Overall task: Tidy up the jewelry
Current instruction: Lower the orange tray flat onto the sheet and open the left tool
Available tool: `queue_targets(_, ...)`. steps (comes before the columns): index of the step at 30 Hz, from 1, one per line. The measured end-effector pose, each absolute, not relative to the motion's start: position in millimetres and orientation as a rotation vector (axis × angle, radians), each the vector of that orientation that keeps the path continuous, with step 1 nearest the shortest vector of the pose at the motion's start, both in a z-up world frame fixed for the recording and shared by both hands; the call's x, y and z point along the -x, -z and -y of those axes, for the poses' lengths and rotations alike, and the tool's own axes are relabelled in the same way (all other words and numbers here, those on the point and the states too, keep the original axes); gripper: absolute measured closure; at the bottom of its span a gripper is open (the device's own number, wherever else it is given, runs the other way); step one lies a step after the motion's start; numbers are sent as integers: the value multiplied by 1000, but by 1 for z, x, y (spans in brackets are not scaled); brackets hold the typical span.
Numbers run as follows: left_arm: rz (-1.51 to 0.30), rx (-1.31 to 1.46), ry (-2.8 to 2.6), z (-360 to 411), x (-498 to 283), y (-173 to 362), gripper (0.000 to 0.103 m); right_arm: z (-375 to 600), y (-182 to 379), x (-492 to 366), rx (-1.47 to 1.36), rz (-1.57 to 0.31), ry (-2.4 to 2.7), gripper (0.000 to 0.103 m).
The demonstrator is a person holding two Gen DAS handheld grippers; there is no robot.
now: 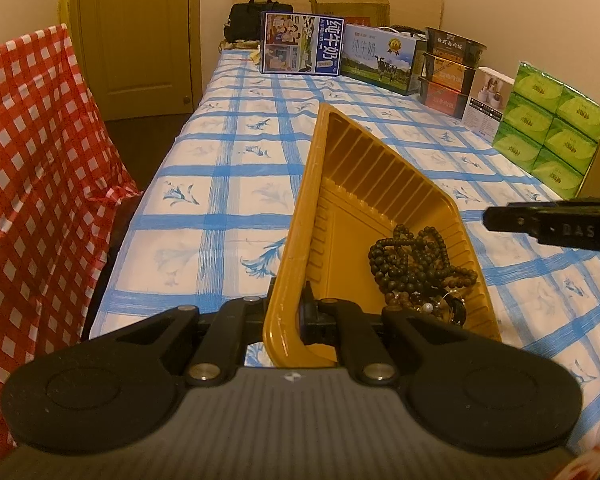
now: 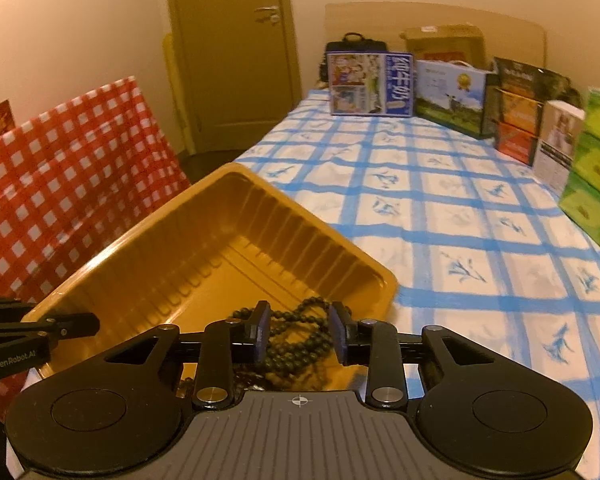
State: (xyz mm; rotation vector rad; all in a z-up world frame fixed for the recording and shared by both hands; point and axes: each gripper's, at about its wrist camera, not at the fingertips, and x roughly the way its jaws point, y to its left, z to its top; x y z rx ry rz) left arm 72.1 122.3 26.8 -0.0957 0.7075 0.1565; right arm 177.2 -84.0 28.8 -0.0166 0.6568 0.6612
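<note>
A blue-and-white checked cloth with small flower prints covers the tabletop. At its far end stand two milk cartons side by side, one dark blue, one with a cow on a meadow. To their right sit stacked instant-noodle bowls, a small white box and green tissue packs. Behind the cartons are a black bag and a cardboard box. A red-and-white checked cloth hangs at the left, near a closed door
</note>
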Motion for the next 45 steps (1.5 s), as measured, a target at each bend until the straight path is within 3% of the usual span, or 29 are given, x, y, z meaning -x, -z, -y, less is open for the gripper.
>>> queue_targets(19, -799, 470, -94, -191, -68, -3, 92, 106, -17, -165, -36, -698, -584, 65)
queue_targets(23, -797, 537, -116, -203, -65, 5, 83, 108, -15, -162, -38, -701, -575, 65)
queue_targets(34, -772, 621, -100, -224, -60, 9, 81, 112, -5, -154, -51, -741, -555, 65)
queue_targets(36, -764, 615, -100, -223, -59, 6, 77, 114, -3, -153, -63, -755, -543, 61)
queue_targets(38, -755, 603, -101, -222, -59, 2, 76, 118, -1, -151, -87, -769, -522, 44)
queue_targets(40, -743, 583, -102, -220, -58, -3, 74, 125, -1, -149, -119, -778, -499, 36)
queue_targets(45, -727, 484, -115, -208, -55, -18, 53, 144, 0, -142, -176, -822, -430, 30)
